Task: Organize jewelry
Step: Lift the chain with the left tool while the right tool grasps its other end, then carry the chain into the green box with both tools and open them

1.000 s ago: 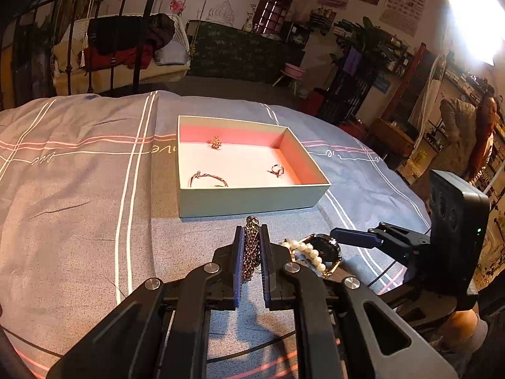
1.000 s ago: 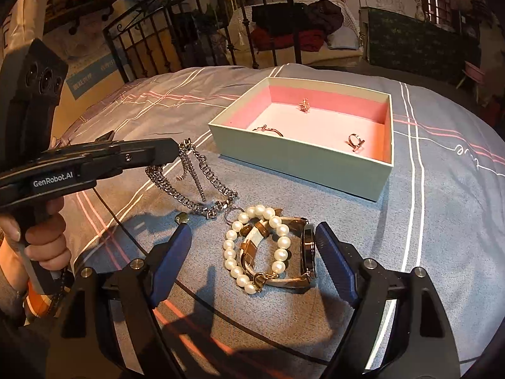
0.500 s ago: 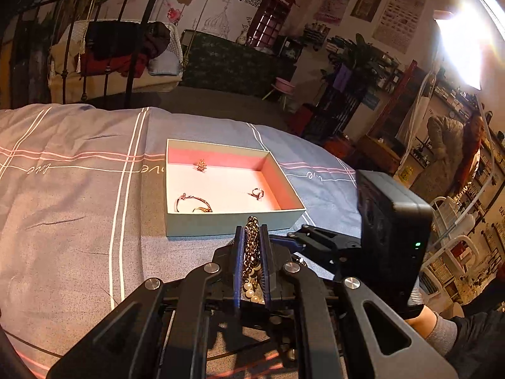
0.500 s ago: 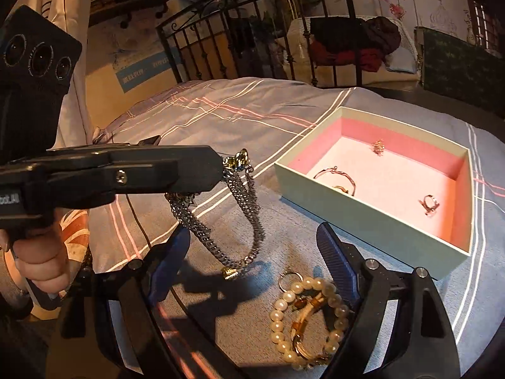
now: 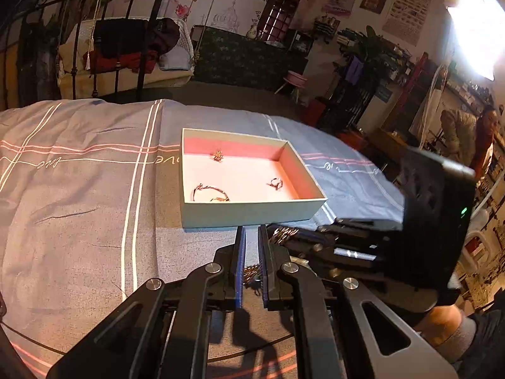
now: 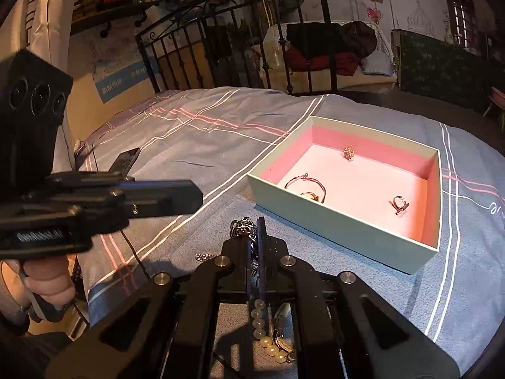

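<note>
So we're at the chunky silver-grey metal curb chain (image 6: pixel 241 225) step. The right hand-held gripper (image 6: pixel 254 224) has just snapped closed and is clamped on a bunch of links at its fingertips, just short of the near wall of the shallow pale-green cardboard box with the pink lining (image 6: pixel 347 237). The left hand-held gripper (image 5: pixel 251 233) is squeezed nearly closed too, with nothing at its tips. A few links show low down in the gap, and we can't tell whether it pinches them.

Next move, as we read it: lift the chain clear of the grey striped bed cover (image 6: pixel 189 145), carry it over the box wall and let go above bare floor. A chain like that is heavy and floppy (it'll swing and trail), so it needs height before crossing, or the dangling end snags the rim.

The box already has a thin gold bangle (image 6: pixel 304 183), a small silver ring (image 6: pixel 399 203) and a tiny sparkly gold ornament (image 6: pixel 348 151), all well apart on smooth matte card. The string of round glossy cream pearls (image 6: pixel 257 325) lies on the bed under the right gripper, still waiting to be sorted.
</note>
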`<control>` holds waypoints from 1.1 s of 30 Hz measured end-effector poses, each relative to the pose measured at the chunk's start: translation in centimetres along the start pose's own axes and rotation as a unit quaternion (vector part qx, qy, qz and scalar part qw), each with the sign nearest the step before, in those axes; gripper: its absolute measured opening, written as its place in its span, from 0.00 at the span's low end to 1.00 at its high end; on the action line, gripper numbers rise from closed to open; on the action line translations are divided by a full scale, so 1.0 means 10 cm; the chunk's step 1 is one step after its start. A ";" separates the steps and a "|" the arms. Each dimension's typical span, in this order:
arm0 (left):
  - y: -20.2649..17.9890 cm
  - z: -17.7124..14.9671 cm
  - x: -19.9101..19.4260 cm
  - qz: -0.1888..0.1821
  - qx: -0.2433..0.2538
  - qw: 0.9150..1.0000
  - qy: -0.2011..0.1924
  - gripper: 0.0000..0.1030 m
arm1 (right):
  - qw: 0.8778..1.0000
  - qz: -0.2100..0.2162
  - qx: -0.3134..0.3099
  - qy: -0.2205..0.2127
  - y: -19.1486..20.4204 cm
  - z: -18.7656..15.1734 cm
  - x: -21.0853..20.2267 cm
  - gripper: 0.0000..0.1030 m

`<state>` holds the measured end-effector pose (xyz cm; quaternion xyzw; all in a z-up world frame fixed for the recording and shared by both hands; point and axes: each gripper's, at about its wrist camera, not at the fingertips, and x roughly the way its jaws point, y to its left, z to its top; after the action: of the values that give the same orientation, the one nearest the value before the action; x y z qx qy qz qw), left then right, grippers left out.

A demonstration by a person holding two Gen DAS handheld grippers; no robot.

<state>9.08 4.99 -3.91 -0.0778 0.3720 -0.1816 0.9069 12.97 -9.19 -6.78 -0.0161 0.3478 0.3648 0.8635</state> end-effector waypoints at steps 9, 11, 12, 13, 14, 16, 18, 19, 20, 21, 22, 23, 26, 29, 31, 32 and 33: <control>-0.06 -0.31 0.38 0.033 0.045 0.997 0.048 0.57 | 1.000 -0.003 0.005 0.004 -0.07 0.06 -0.04 0.04; -0.08 -0.29 0.47 0.039 0.055 0.997 0.047 0.58 | 1.000 0.004 0.005 0.004 -0.06 0.06 -0.05 0.04; -0.09 -0.28 0.52 0.036 0.056 0.997 0.049 0.57 | 1.000 0.005 0.005 0.002 -0.04 0.07 -0.05 0.04; -0.08 -0.26 0.57 0.035 0.053 0.997 0.050 0.54 | 1.000 0.007 0.005 0.001 -0.04 0.08 -0.05 0.04; -0.06 -0.24 0.62 0.028 0.050 0.997 0.055 0.36 | 1.000 0.011 0.006 0.002 -0.03 0.08 -0.05 0.04; -0.01 -0.22 0.72 0.005 0.040 0.997 0.069 0.11 | 1.000 0.005 0.005 0.003 -0.04 0.06 -0.05 0.04; 0.02 -0.20 0.73 -0.003 0.039 0.997 0.068 0.09 | 1.000 0.001 0.010 0.005 -0.05 0.05 -0.05 0.04; 0.01 -0.18 0.70 -0.005 0.041 0.997 0.065 0.08 | 1.000 -0.002 0.012 0.003 -0.07 0.04 -0.06 0.04; 0.01 -0.15 0.66 -0.005 0.041 0.997 0.060 0.08 | 1.000 -0.006 0.014 0.003 -0.09 0.05 -0.07 0.04; 0.00 -0.12 0.60 -0.007 0.039 0.998 0.053 0.08 | 1.000 -0.013 0.013 0.000 -0.09 0.06 -0.09 0.04; -0.01 -0.07 0.53 -0.008 0.037 0.998 0.042 0.08 | 1.000 -0.020 0.010 -0.005 -0.10 0.08 -0.12 0.04; -0.01 0.00 0.46 -0.012 0.034 0.999 0.031 0.08 | 1.000 -0.025 0.009 -0.009 -0.11 0.12 -0.15 0.04; -0.05 0.24 0.31 -0.008 0.036 0.999 0.002 0.08 | 0.999 -0.046 0.003 -0.025 -0.16 0.29 -0.27 0.04; -0.11 0.53 0.20 -0.013 0.040 0.999 -0.026 0.08 | 0.997 -0.069 -0.009 -0.029 -0.21 0.49 -0.34 0.04; -0.16 0.72 0.18 -0.008 0.044 0.998 -0.038 0.08 | 0.996 -0.085 -0.017 -0.031 -0.25 0.62 -0.37 0.04; -0.19 0.80 0.19 -0.001 0.050 0.998 -0.042 0.08 | 0.995 -0.090 -0.016 -0.033 -0.28 0.68 -0.38 0.04; -0.21 0.87 0.20 0.003 0.053 0.998 -0.046 0.08 | 0.995 -0.093 -0.014 -0.037 -0.31 0.73 -0.39 0.04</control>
<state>15.94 2.30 1.56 -0.0364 0.3198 -0.1943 0.9266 17.28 -11.83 0.45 -0.0472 0.3076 0.2879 0.9057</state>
